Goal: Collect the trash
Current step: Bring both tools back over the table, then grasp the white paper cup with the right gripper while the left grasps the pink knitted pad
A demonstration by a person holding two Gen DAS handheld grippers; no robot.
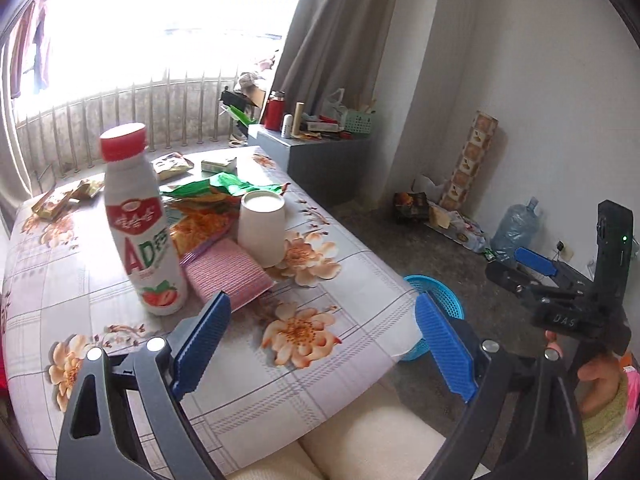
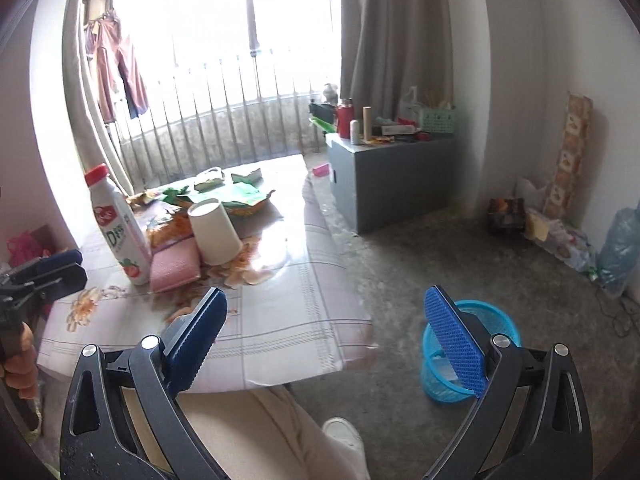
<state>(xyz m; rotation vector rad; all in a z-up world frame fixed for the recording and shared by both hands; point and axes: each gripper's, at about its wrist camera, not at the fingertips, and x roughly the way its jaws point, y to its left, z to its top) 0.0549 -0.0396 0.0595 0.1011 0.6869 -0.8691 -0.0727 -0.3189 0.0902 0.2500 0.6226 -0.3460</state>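
Both the left gripper (image 1: 320, 344) and right gripper (image 2: 328, 344) hang with jaws spread wide, empty. Bottle (image 1: 140, 224), cup (image 1: 262, 228) and wrappers (image 1: 200, 208) crowd the table's (image 1: 320, 360) upper left; the bin (image 2: 472, 352) waits lower right, likely for drops.

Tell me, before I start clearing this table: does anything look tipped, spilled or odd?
The white paper cup stands upside down, leaning against the pink sponge. Opened snack wrappers lie strewn behind it. No liquid spill shows.

Bottle (image 1: 142, 224) upright; cup (image 1: 262, 228) inverted; wrappers (image 1: 200, 208) behind.
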